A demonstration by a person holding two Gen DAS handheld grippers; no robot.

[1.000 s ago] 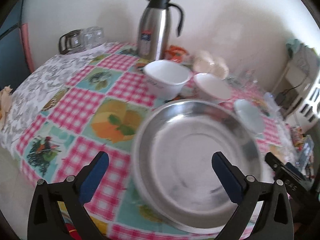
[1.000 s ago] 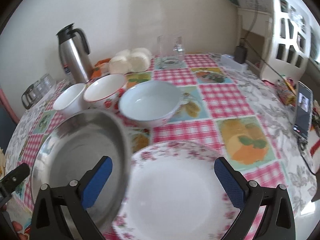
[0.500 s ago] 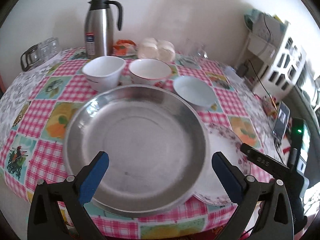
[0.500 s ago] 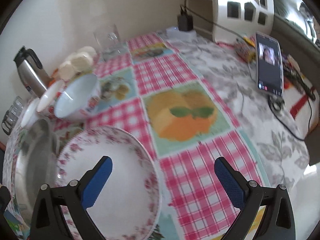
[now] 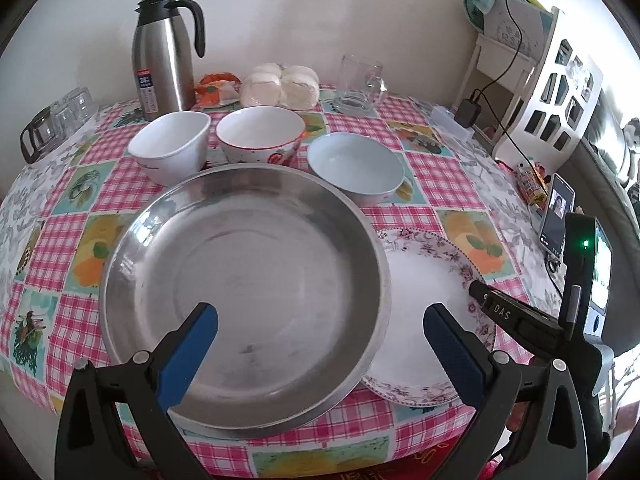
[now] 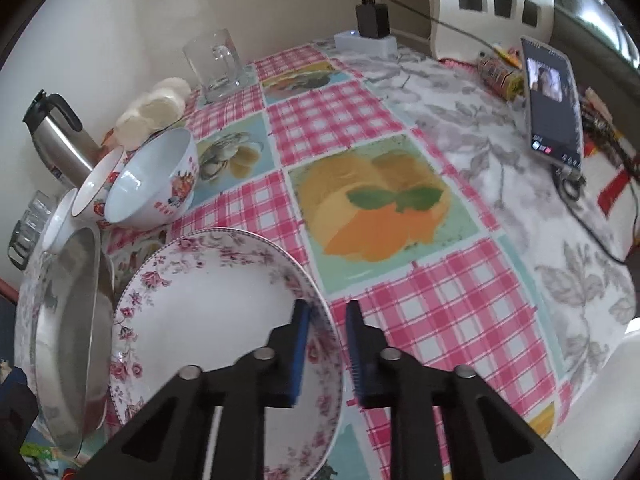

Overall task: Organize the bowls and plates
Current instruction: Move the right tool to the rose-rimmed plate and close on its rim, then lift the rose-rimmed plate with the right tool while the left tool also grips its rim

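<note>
While your right gripper [image 6: 326, 344] has its blue pads narrowed on the near rim of the floral plate [image 6: 208, 304], one pad inside and one outside, your left gripper [image 5: 320, 344] hangs spread wide and empty over the steel pan [image 5: 244, 280]. The plate's far edge is tucked under that pan's rim, so pulling or lifting it carelessly could tip or drag the pan; the glazed rim might also slip from such a shallow pinch. Beyond the pan, three bowls sit in a row: white bowl [image 5: 170, 150], red-rimmed bowl [image 5: 260, 132], pale blue bowl [image 5: 356, 166]. Everything rests on a checked tablecloth [image 6: 448, 316], with a thermos [image 5: 164, 52], glass mug [image 6: 216, 64] and propped phone [image 6: 554, 100] against a plain wall.
</note>
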